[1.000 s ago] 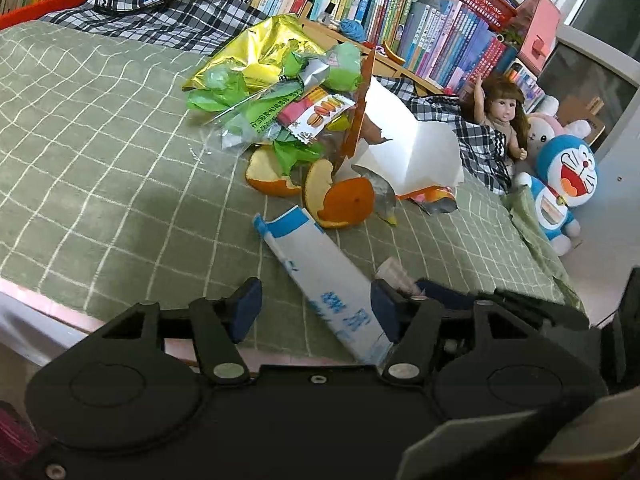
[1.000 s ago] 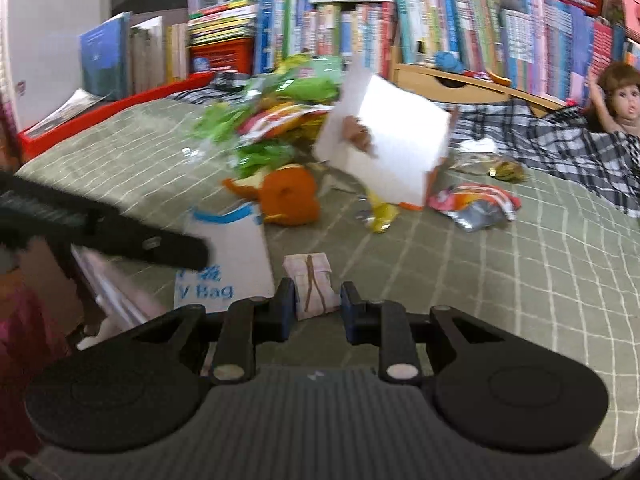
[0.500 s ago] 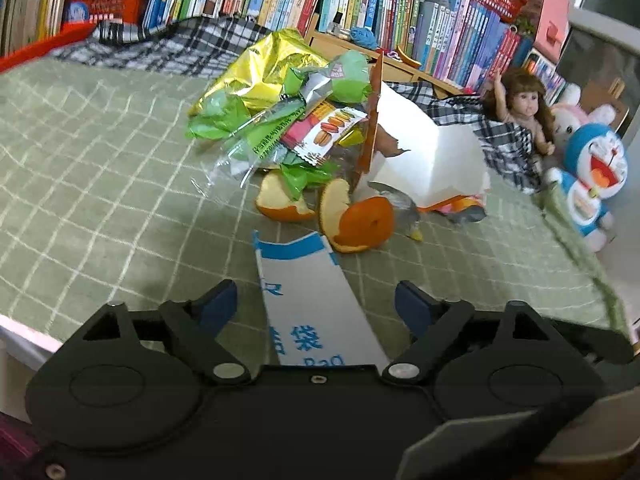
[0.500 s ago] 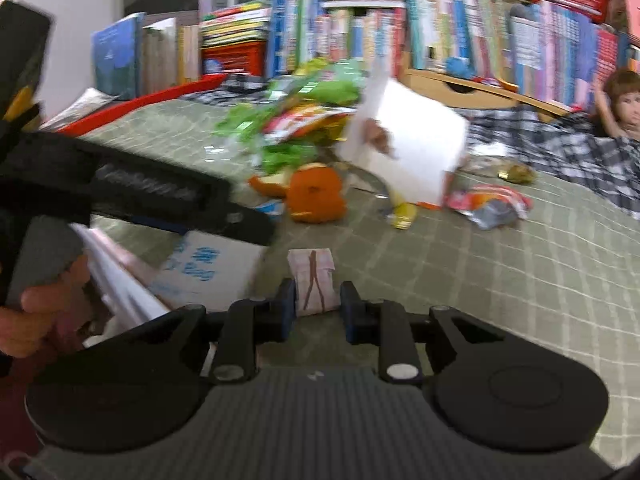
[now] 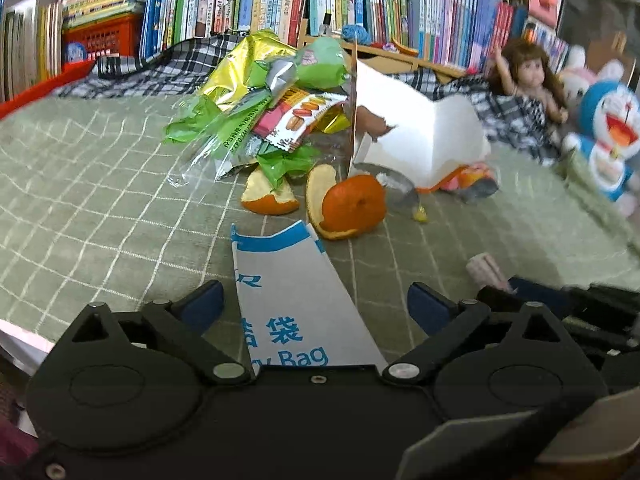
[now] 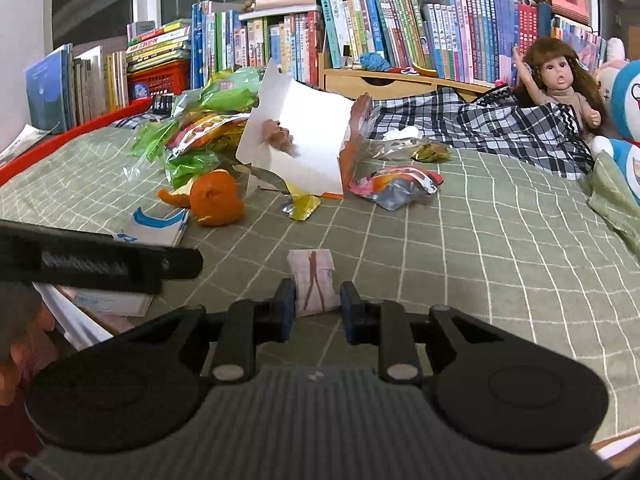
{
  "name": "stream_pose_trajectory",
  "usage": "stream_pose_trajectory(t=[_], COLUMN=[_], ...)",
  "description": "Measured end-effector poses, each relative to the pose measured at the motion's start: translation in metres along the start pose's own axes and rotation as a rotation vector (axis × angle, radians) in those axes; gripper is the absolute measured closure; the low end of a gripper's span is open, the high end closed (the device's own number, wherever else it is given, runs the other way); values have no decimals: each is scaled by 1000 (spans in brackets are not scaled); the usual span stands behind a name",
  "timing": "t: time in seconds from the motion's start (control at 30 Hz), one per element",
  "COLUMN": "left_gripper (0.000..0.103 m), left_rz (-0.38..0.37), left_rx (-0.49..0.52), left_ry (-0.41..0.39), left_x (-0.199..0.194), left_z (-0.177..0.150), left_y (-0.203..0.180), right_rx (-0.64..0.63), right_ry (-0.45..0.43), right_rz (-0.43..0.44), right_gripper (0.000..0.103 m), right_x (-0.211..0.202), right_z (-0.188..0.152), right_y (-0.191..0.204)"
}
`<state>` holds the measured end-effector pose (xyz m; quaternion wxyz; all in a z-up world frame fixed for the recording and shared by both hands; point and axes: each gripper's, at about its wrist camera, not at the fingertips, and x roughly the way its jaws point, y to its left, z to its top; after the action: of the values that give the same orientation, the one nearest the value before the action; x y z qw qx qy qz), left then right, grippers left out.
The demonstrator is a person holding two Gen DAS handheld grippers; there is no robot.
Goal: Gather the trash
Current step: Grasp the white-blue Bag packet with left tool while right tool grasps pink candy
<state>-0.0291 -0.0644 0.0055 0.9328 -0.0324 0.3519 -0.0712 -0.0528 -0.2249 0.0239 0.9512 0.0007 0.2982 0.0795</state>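
On the green checked bedspread lies a pile of trash: green and gold snack wrappers, orange peel and a torn white carton. A white paper bag with a blue band lies flat between the jaws of my left gripper. Those jaws are opening and its pads stand clear of the bag. My right gripper is shut on a small folded pink packet, low over the bedspread. The left gripper's finger shows as a black bar to the left.
Rows of books and a red crate line the back. A doll, a blue plush toy and a plaid cloth lie at the right. More wrappers sit by the carton. The bed's edge is near left.
The left jaws have spread wide and the paper bag now lies loose between them. The right gripper, still holding the pink packet, has shifted a little to the right of the bag.
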Motion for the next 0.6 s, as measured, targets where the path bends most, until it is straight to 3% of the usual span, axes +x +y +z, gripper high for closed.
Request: stream_pose_trajectory(t=[0.03, 0.1, 0.17, 0.27, 0.43, 0.5, 0.53, 0.57, 0.6], left_gripper=[18, 46, 52, 75, 75, 56, 53, 47, 40], left_rz=[13, 35, 14, -7, -21, -25, -23, -21, -26], left_rx=[11, 17, -6, 1, 33, 38, 33, 25, 19], left_ry=[-4, -25, -44, -95, -93, -92, -86, -76, -58], left_x=[0, -3, -8, -20, -27, -27, -25, -23, -21], left_z=[-1, -3, -4, -3, -3, -7, -9, -12, -14], left_y=[-2, -5, 0, 3, 5, 6, 8, 10, 11], right_rx=[4, 13, 19, 30, 35, 24, 19, 14, 16], right_ry=[-2, -9, -14, -21, -23, -25, -29, -30, -33], right_rz=[1, 2, 4, 7, 12, 11, 9, 8, 15], right_gripper=[73, 73, 73, 73, 73, 67, 67, 53, 50], right_x=[0, -1, -2, -4, -5, -5, -5, -5, -4], right_z=[0, -2, -3, -5, -6, -8, -8, -9, -9], right_y=[1, 0, 0, 1, 3, 5, 6, 7, 7])
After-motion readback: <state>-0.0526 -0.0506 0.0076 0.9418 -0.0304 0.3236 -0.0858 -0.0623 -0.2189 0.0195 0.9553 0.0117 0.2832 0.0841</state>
